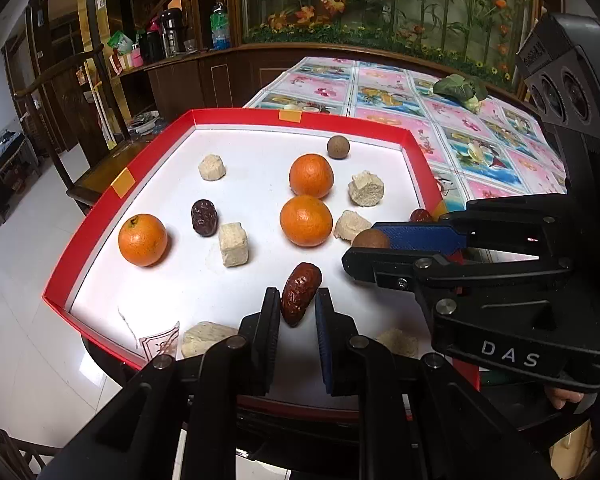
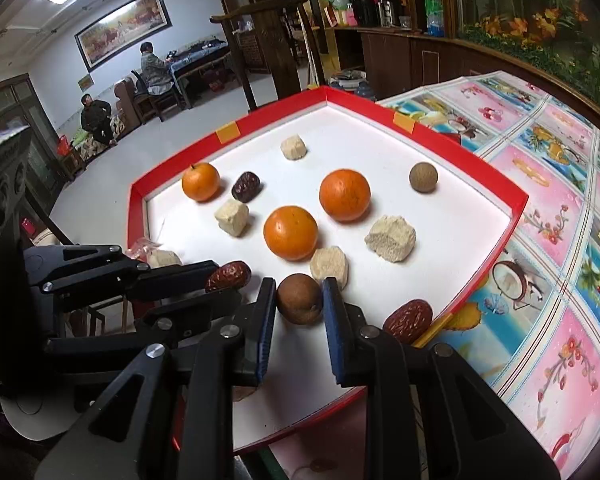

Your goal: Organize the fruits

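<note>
Your left gripper (image 1: 298, 304) clamps a red date (image 1: 300, 293), your right gripper (image 2: 299, 300) a brown longan (image 2: 300, 298), both inside the red tray (image 1: 228, 114), ready for sorting.

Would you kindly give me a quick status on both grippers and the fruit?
Left gripper shut on red date. Right gripper shut on longan. Three oranges, both in tray. Snack cube touching longan's far side.

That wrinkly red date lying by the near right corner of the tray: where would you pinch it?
Pinch the loose red date across its narrow middle, one finger on each long side, coming from above. It lies flat and is oblong, so the short width fits the jaws. The tray rim sits close beside it, so a sideways approach looks cramped.
</note>
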The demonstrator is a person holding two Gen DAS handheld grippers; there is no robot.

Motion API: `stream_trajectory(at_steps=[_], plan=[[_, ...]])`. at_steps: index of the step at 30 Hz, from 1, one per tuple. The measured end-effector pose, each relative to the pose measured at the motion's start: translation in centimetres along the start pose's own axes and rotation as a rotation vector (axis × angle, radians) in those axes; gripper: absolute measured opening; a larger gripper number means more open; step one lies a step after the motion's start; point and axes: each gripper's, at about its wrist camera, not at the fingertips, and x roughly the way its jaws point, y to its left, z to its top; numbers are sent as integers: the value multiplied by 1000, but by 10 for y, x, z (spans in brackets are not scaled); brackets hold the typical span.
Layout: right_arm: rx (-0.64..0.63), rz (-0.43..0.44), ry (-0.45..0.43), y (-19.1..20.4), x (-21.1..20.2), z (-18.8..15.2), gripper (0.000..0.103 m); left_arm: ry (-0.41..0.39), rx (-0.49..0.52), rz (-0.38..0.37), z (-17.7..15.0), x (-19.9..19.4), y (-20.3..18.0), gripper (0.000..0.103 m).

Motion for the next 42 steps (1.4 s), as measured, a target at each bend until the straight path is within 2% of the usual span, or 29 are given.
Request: stream_trajectory(at_steps=[18,21,22,24,29,31,32,33,34,37,42], plan=[[-28,-45,7,2,2,0,26,3,0,34,-3,0,-5,19],[-35,-43,6,1,2,0,26,1,-2,43,-3,0,-4,29],[-39,-43,5,1,1,0,26,1,-3,34,-4,0,-4,39],[-46,-42,0,1,0,-1,26,-2,0,15,-5,-1,-6,46],[-61,-27,-40,-2,-7,0,28,-38,11,36,-6,-9,-11,65],[-54,-21,-64,-4,-12,1,37,-62,4,38,-6,-15,-10,71],[-45,-20,-80,-6,-15,1,47,-74,0,40,-5,-18,-10,75],[-35,-23,-100,-9,-19,1,53,-86,-4,41,-5,-21,-10,77],[-20,-29,-129,-14,-24,2,54,-98,-7,42,-5,-23,-9,79],[35,-46,-186,-28,-34,2,55,-115,-14,50,-5,-30,-9,79],[142,-127,-277,-50,-51,0,57,-153,-30,55,-7,-46,-5,81]])
